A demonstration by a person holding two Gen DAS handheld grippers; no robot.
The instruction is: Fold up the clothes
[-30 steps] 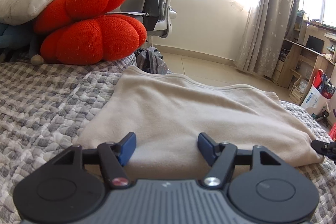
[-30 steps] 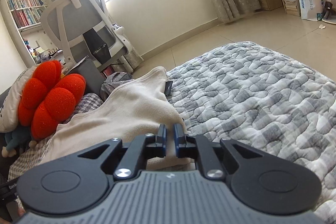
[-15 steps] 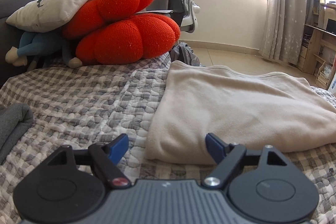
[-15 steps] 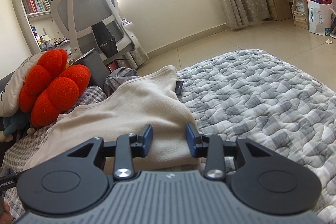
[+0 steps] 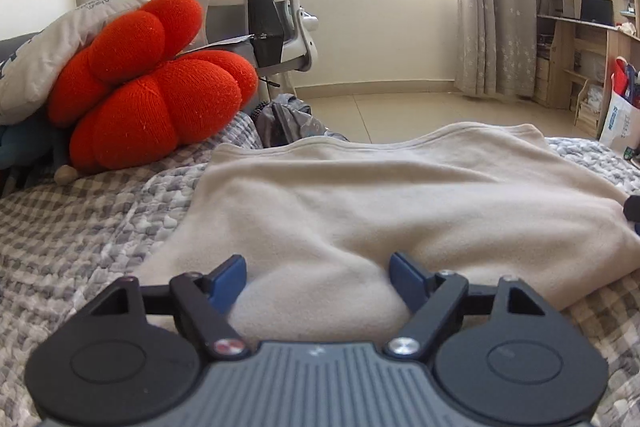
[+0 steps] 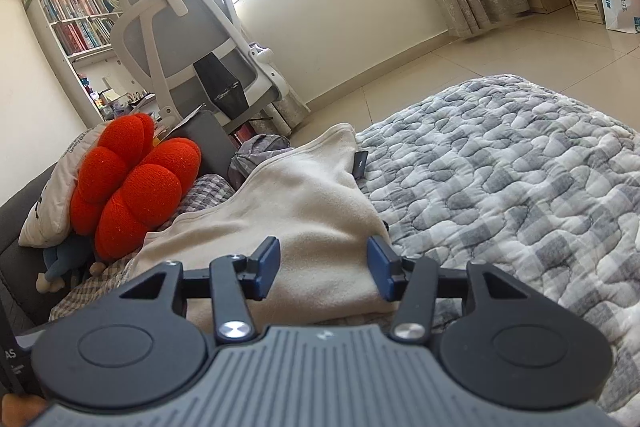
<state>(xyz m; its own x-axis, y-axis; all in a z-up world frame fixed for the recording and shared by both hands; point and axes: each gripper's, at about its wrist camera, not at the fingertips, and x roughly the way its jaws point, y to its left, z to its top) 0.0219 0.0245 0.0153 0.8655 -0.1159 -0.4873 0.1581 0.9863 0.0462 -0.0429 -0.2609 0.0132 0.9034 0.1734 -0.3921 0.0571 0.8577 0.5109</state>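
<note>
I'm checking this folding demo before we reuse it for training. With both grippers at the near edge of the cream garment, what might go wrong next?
1. The left gripper is open with a raised bulge of the cream garment between its pads; closing here may pinch several layers and drag the fold apart.
2. The right gripper, whose jaws have just been opening, sits at the garment's corner; pushing forward could ruffle it.
3. The quilted bedspread lies just beneath and might get caught too.

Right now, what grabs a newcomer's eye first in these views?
The bright orange-red cushion at the bed's far left, against a pale pillow. Next, the folded beige garment lying on the grey checked quilt, with the white office chair behind by the sunlit window.
</note>
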